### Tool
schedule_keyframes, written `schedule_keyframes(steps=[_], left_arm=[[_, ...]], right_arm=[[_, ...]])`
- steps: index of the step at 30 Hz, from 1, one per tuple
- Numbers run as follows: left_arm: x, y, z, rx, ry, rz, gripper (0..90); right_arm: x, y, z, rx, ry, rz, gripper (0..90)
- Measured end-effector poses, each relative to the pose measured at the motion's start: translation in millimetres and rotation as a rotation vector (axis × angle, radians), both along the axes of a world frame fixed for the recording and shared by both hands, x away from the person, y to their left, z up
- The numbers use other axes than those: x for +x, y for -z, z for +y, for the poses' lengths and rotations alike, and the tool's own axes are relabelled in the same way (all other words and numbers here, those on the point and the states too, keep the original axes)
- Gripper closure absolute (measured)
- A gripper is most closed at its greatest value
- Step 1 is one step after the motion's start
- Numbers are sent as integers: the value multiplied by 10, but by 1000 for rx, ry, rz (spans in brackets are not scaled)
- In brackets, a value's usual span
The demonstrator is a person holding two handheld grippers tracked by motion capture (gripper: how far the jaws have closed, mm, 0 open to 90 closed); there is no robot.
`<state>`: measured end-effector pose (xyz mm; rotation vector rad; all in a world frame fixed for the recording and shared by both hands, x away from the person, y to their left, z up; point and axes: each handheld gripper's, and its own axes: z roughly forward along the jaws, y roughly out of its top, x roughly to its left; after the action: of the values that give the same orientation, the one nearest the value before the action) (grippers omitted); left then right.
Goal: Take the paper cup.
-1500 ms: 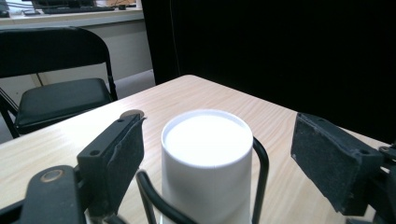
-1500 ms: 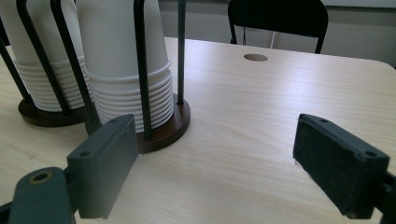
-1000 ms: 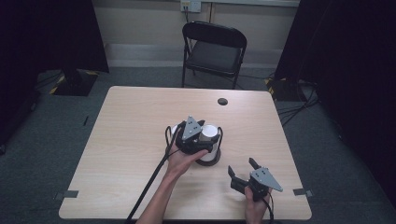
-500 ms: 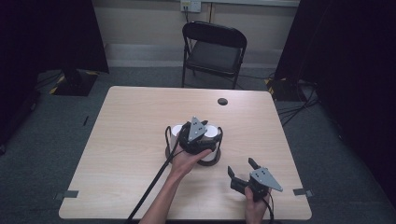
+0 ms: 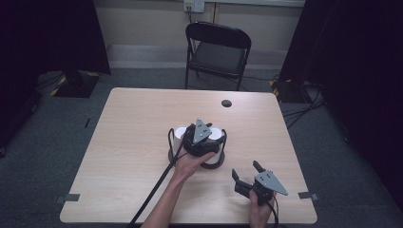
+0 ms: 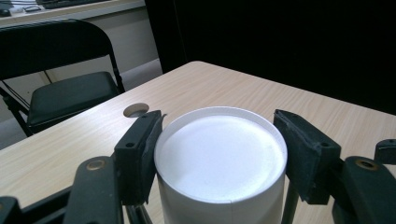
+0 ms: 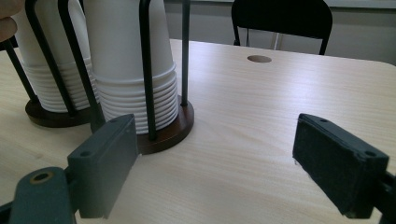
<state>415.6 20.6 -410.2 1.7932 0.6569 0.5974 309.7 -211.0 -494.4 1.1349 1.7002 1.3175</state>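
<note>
On the wooden counter [image 5: 133,142] stands a dark round holder [image 7: 168,133] with black upright rods, carrying two stacks of white paper cups turned bottom up. In the right gripper view the nearer stack [image 7: 130,60] sits just beside the farther stack [image 7: 51,60], both ringed by the rods.

The left gripper [image 5: 202,137] hangs over the holder near the counter's middle, held in the person's left hand [image 5: 190,164], its cable trailing toward the near edge. In the left gripper view its fingers [image 6: 137,154] are spread on either side of the top cup [image 6: 220,154]; the left finger lies at or just off the cup's rim, the right one stands slightly clear. They are released, not clamping the cup.

The right gripper [image 5: 249,173] rests low near the counter's front right, well apart from the holder, held in the right hand [image 5: 259,209]. Its fingers [image 7: 105,163] are wide apart and grasp nothing.

A round hole [image 5: 226,103] lies near the counter's far edge. A black folding chair [image 5: 216,50] stands beyond it.
</note>
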Motion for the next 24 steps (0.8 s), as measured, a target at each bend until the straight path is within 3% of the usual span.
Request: schedule_keyframes(steps=[7, 14, 17, 24], left_arm=[[-3, -11, 11, -17, -10, 11, 351], [-34, -58, 23, -29, -5, -11, 351], [-47, -57, 12, -10, -5, -23, 351], [-49, -99, 25, -41, -14, -39, 352]], right_arm=[[2, -1, -1, -2, -3, 3, 133], [4, 0, 1, -1, -2, 3, 133], [5, 0, 0, -1, -3, 3, 133], [7, -1, 2, -3, -5, 6, 133]])
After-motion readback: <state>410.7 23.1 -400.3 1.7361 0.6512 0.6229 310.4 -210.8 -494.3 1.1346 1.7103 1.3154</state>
